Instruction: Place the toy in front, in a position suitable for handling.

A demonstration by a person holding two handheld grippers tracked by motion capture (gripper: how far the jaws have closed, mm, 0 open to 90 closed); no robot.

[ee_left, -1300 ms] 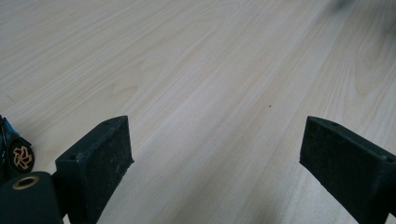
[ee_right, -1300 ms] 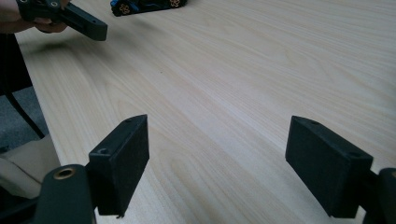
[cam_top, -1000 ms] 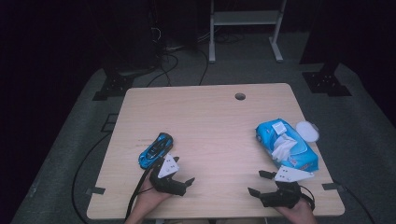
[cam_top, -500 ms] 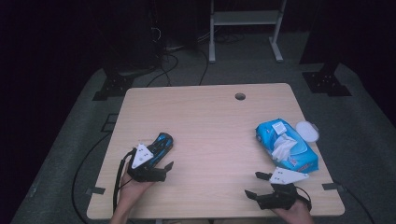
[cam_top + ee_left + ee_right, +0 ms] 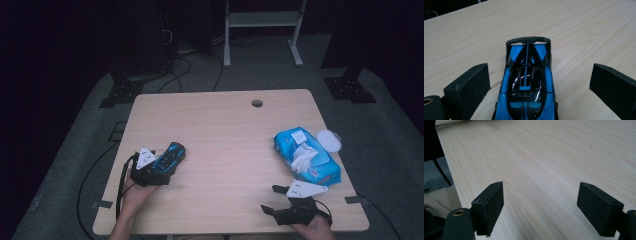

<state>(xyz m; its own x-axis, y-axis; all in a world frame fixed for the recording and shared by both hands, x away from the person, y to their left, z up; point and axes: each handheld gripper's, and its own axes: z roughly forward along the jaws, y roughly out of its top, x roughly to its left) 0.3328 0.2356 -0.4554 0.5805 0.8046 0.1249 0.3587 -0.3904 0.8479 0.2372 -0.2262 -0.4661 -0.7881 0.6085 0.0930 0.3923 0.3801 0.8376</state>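
Straddling the toy car (image 5: 527, 82) with our left gripper (image 5: 537, 85), we have both jaws spread wide, one to each side of the blue and black body with bare wood showing in the gaps, so nothing is clamped yet. The car lies lengthwise between the jaws, its dark spoiler end pointing away from us, which we judge to be the reason for this approach: closing across the narrow flanks should give a steadier hold than pinching it end to end. In the high view the left gripper (image 5: 150, 170) sits right over the near end of the car (image 5: 170, 156). Our right gripper (image 5: 549, 207) is also parted, with only table between and beyond its jaws; in the high view it (image 5: 295, 210) rests low by the near edge, just short of the wipes pack (image 5: 307, 155), whose flap is up with a white sheet poking out. A white lid (image 5: 329, 140) lies just beyond the pack; whether it touches we cannot tell. We judge the right hand (image 5: 312, 227) to be simply parked clear. Both work over a pale wood-grain table (image 5: 225, 130) with a small round hole (image 5: 257, 103) far ahead. Around it the room is dark, with grey carpet, loose cables (image 5: 185, 62), black stand feet and a white frame (image 5: 262, 30) beyond.
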